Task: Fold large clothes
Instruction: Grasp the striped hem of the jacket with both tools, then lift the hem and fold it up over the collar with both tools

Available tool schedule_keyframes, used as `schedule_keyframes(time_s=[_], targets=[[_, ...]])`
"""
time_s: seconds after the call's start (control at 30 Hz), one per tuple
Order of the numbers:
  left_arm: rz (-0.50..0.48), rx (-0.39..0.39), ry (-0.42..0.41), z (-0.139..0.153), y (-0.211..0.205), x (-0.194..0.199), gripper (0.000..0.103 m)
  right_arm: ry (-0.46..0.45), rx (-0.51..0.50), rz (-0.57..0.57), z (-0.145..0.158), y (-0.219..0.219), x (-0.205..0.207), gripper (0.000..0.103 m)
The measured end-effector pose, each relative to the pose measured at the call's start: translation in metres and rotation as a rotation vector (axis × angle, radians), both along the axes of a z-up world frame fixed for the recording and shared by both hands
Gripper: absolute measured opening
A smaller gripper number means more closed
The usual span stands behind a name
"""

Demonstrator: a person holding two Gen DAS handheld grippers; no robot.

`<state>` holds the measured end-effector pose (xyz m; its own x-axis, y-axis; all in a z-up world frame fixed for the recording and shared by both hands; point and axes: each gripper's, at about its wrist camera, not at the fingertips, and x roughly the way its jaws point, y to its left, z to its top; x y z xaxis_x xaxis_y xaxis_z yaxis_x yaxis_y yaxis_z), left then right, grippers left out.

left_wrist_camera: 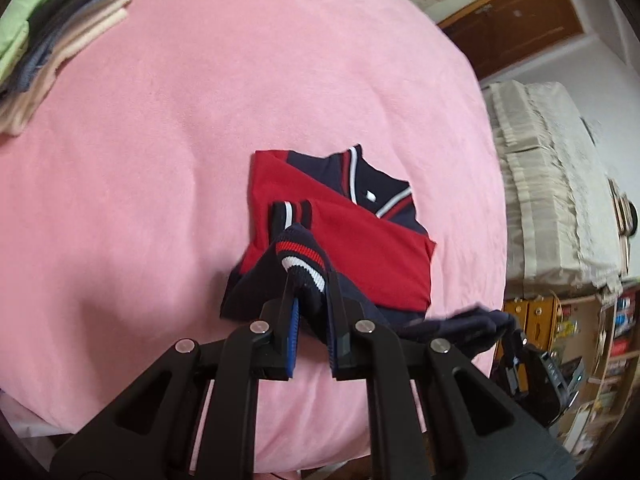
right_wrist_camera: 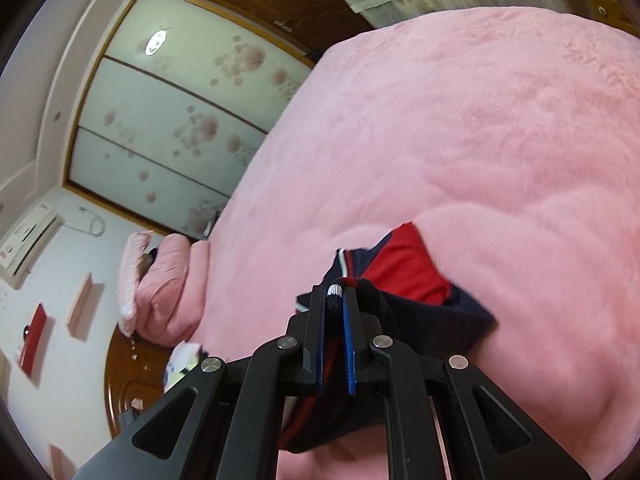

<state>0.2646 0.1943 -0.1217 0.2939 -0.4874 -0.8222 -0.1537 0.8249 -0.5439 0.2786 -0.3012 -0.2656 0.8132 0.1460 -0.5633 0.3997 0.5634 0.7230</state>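
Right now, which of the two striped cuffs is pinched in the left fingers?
The nearer striped cuff, lifted and bent between the left fingers; the other cuff lies flat on the red jacket.

Left wrist view looks down steeply along its jaws, close above the pink bed (left_wrist_camera: 240, 80). Right wrist view is rolled sideways, near the bed (right_wrist_camera: 480, 140) edge. Both share the red-and-navy garment (left_wrist_camera: 360, 248) (right_wrist_camera: 408, 272).

Pink bed (left_wrist_camera: 200, 120) beside wardrobe (right_wrist_camera: 168, 120) (floral doors).

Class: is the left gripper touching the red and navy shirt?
Touching. The left wrist view shows the left gripper pinching the shirt by its striped hem.
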Motion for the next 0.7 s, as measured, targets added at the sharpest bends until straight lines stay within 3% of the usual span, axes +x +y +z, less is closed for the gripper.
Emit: schedule_keyframes(time_s=[0.2, 0.37, 0.47, 0.57, 0.7], targets=[[0.049, 0.079, 0.075, -0.023, -0.017, 0.049, 0.009, 0.101, -0.033, 0.040, -0.019, -0.020, 0.049, 0.008], [0.076, 0.107, 0.139, -0.041, -0.029, 0.086, 0.011, 0.182, -0.004, 0.080, -0.046, -0.038, 0.091, 0.008], [0.101, 0.185, 0.119, -0.041, -0.034, 0.102, 0.029, 0.273, -0.051, 0.119, -0.058, -0.044, 0.125, 0.015], [0.093, 0.254, 0.080, -0.034, -0.038, 0.112, 0.053, 0.293, -0.161, 0.161, -0.055, -0.041, 0.143, 0.036], [0.032, 0.311, 0.041, -0.032, -0.050, 0.111, 0.053, 0.304, -0.254, 0.252, -0.055, -0.030, 0.161, 0.039]])
